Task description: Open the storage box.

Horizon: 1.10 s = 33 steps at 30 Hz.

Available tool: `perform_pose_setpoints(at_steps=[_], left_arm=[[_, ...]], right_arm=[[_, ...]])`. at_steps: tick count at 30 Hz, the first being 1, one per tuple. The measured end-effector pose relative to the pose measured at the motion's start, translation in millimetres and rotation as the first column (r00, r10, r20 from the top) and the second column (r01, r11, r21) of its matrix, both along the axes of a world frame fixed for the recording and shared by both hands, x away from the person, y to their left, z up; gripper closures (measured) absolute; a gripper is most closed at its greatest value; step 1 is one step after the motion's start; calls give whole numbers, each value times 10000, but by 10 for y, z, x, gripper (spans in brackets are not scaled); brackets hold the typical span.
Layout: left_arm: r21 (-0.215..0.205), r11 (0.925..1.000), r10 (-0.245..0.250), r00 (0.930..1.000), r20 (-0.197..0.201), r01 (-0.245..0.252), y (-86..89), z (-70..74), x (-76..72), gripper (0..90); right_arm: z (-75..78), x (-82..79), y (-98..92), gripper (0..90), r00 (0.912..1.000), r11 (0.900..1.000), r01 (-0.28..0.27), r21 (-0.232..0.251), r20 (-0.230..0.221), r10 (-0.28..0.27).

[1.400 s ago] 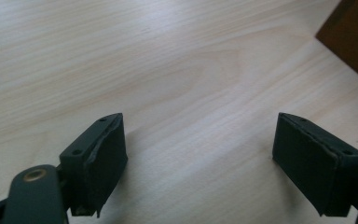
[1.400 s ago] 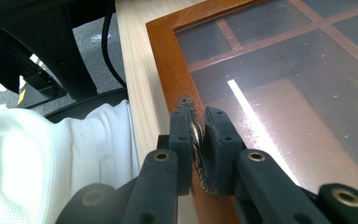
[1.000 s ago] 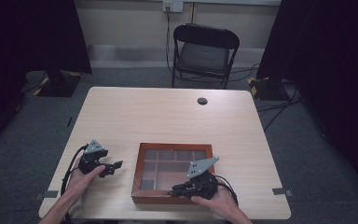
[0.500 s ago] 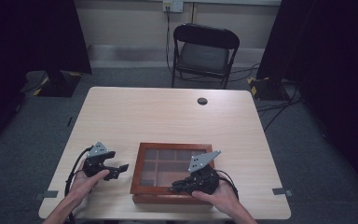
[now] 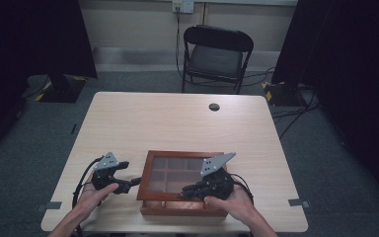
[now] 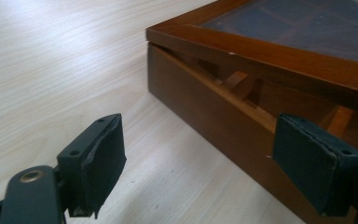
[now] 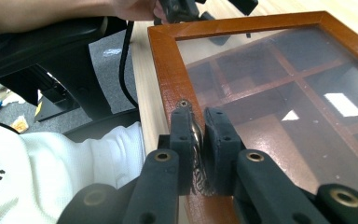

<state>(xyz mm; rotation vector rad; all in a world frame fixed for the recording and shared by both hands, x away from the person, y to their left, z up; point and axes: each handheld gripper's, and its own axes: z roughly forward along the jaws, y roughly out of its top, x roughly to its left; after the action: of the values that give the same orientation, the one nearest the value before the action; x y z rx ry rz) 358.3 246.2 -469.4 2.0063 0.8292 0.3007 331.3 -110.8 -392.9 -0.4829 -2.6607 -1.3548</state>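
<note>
A brown wooden box (image 5: 182, 211) with a glass lid (image 5: 150, 168) sits near the table's front edge. My right gripper (image 5: 190, 190) is at the lid's front frame. In the right gripper view it (image 7: 197, 116) is shut on a small metal catch (image 7: 196, 133) on that frame (image 7: 168, 70). The left gripper view shows the lid (image 6: 261, 51) raised a little off the box's base (image 6: 205, 121), with a dark gap between them. My left gripper (image 5: 133, 181) points at the box's left side. It (image 6: 200, 154) stands open, holding nothing, with its pads (image 6: 100, 158) apart from the wood.
The pale wooden table (image 5: 177, 123) has a small black round cap (image 5: 214, 106) near its far edge. A black folding chair (image 5: 212, 54) stands behind the table. The person's white sleeve (image 7: 51, 163) lies close by the right gripper.
The right gripper has risen a little with the lid's front edge. The left gripper has moved slightly right, toward the box.
</note>
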Motion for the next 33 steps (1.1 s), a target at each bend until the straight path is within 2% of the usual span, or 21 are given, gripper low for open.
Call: perform_pose_setpoints(at_steps=[8, 13, 14, 18, 19, 24, 26, 29, 30, 33], left_arm=[[-76, 9987, -514, 9987, -56, 513, -83, 3, -37, 164], [-152, 9983, -563, 9980, 271, 567, -139, 33, -60, 162], [-287, 9979, -566, 9979, 306, 575, -141, 37, -63, 161], [-360, 9984, -431, 9982, 424, 447, -141, 56, -70, 178], [-595, 9975, -369, 9986, 376, 391, -147, 53, -73, 179], [-535, 9973, -468, 9967, 659, 504, -137, 73, -78, 196], [-345, 9984, -419, 9956, 833, 449, -135, 82, -81, 195], [-394, 9978, -497, 9950, 867, 533, -144, 78, -82, 211], [-396, 9978, -500, 9948, 890, 537, -142, 80, -80, 212], [-391, 9978, -501, 9947, 901, 538, -150, 81, -85, 219]], right_arm=[[139, 46, -2, 827, 9998, 10000, -9, 25, 188, 8], [204, 67, -1, 827, 9996, 10000, 27, -5, 289, -27], [206, 68, 0, 827, 9996, 10000, 30, -20, 279, -29], [178, 54, 6, 826, 9998, 9999, 75, -92, 193, -74], [166, 48, 7, 826, 9998, 9999, 79, -101, 172, -77], [132, 42, 5, 825, 9999, 10000, 58, -75, 103, -57], [123, 45, -2, 824, 10000, 10000, 33, -10, 83, -33], [97, 50, -17, 817, 10000, 9999, 46, 118, -73, -46], [89, 45, -19, 779, 10000, 10000, 47, 58, 42, -47], [71, 30, -41, 688, 10000, 9999, 7, 101, -90, -6]])
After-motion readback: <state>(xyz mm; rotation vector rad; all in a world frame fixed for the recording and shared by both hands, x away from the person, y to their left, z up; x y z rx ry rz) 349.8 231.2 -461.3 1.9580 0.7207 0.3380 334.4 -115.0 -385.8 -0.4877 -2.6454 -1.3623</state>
